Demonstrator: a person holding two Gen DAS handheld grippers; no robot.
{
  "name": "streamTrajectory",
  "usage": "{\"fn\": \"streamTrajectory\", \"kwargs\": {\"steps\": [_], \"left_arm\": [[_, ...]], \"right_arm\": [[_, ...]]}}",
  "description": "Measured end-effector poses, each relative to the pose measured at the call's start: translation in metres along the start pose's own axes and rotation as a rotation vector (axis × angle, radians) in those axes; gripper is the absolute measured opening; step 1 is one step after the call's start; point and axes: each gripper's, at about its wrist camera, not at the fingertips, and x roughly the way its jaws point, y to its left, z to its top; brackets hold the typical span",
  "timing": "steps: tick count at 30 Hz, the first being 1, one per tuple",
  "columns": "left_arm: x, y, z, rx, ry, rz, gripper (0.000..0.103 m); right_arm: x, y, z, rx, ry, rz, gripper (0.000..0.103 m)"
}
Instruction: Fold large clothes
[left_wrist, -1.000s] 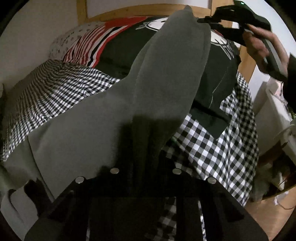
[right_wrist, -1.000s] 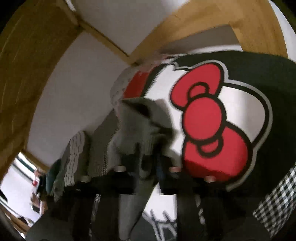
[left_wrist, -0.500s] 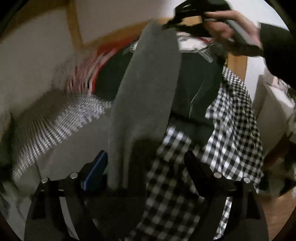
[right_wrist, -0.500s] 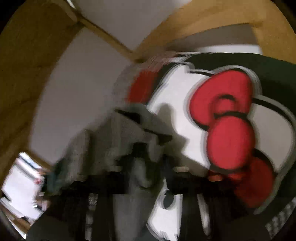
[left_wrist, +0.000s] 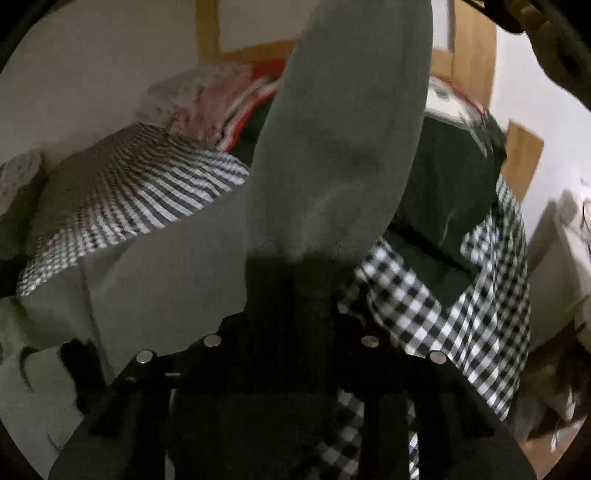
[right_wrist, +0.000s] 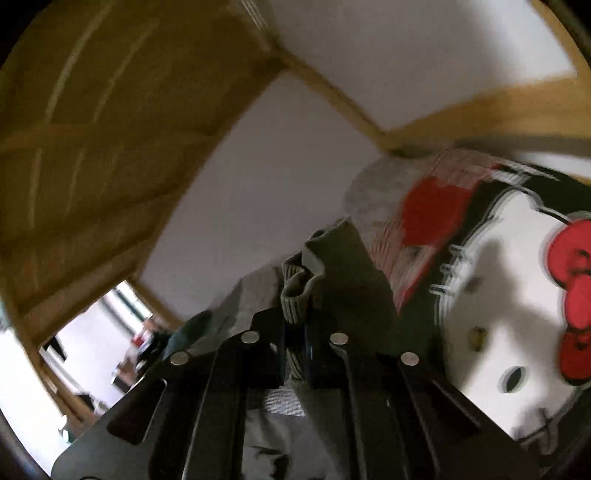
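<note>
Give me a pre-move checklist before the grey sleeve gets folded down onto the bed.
1. Right gripper clamped on the ribbed cuff of the grey knitted sweater: ok, the cuff sits between its shut fingers.
2. Left gripper holding the same sleeve lower down: ok, the cloth runs into its closed fingers.
3. Sleeve stretched between both grippers without a twist: cannot tell, the picture is blurred.
4. Sweater body lying flat on the black-and-white checked bedsheet: cannot tell, only part shows.
5. Landing area free of the black cat-face pillow with red bow: not ok, it lies directly behind the sleeve.
</note>
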Motion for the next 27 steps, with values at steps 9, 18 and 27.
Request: {"fn": "streamTrajectory", "kwargs": {"steps": [9,18,27], "left_arm": [[-0.048,-0.008,0.005,-0.013,-0.24,0.124,0.082],[-0.052,0.038,-0.024,-0.247,-0.124,0.124,0.035],[-0.053,0.064,-0.051,-0.368,-0.062,0.167,0.032]], "right_arm": [[0.075,0.179,-0.029,-0.224,0.181,0.19,0.008],[0.189,0.307,-0.164,-0.401,0.469,0.243,0.007],[0.287,0.369,-0.36,-0.532,0.74,0.113,0.007]]}}
